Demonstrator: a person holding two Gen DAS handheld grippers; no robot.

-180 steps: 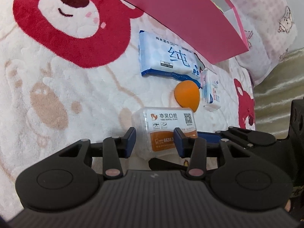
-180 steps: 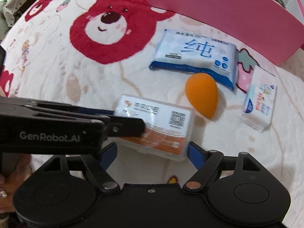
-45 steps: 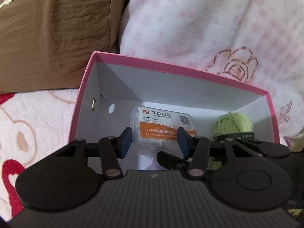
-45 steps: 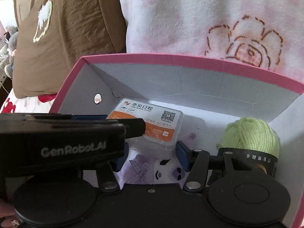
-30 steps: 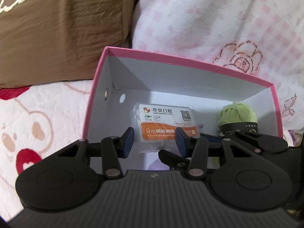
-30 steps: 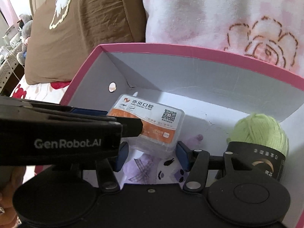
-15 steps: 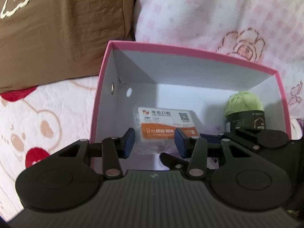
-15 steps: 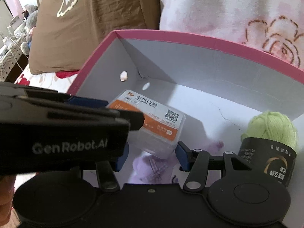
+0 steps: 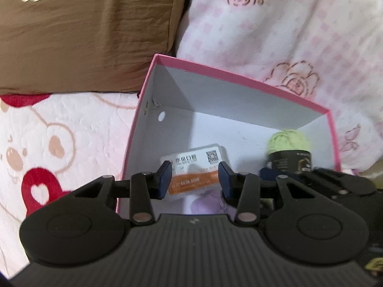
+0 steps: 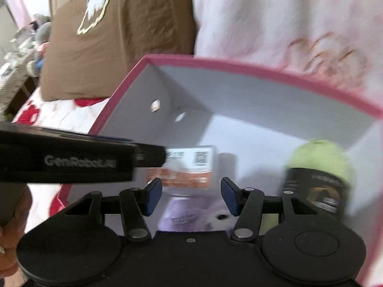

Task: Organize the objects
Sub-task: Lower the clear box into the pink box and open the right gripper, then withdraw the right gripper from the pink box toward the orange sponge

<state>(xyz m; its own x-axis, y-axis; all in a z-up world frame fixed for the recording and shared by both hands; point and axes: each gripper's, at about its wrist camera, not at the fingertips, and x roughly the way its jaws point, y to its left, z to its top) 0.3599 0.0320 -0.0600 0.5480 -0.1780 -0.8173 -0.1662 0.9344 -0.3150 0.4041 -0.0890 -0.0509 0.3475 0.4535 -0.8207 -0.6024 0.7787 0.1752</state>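
A pink box (image 9: pixel 239 74) with a white inside stands open on the bed. On its floor lies a clear plastic floss box (image 9: pixel 191 165) with an orange label, slightly tilted, partly on a lilac soft item (image 9: pixel 203 203). A green yarn ball (image 9: pixel 288 141) with a black band stands in the right corner. My left gripper (image 9: pixel 195 179) hovers over the near edge with jaws apart, the floss box beyond its pads. My right gripper (image 10: pixel 191 192) is open too, short of the floss box (image 10: pixel 191 160). The left gripper's finger (image 10: pixel 148 155) crosses the right wrist view. That view is blurred.
A brown pillow (image 9: pixel 83 28) and a pink-and-white rose-print blanket (image 9: pixel 287 35) press against the pink box's far side (image 10: pixel 239 67). A bear-print bed cover (image 9: pixel 59 143) lies to its left. A hand (image 10: pixel 12 220) holds the left gripper's handle.
Both grippers have drawn back and up from the pink box, so more of its rim and the pillow shows. The floss box stays on the box floor, now tilted.
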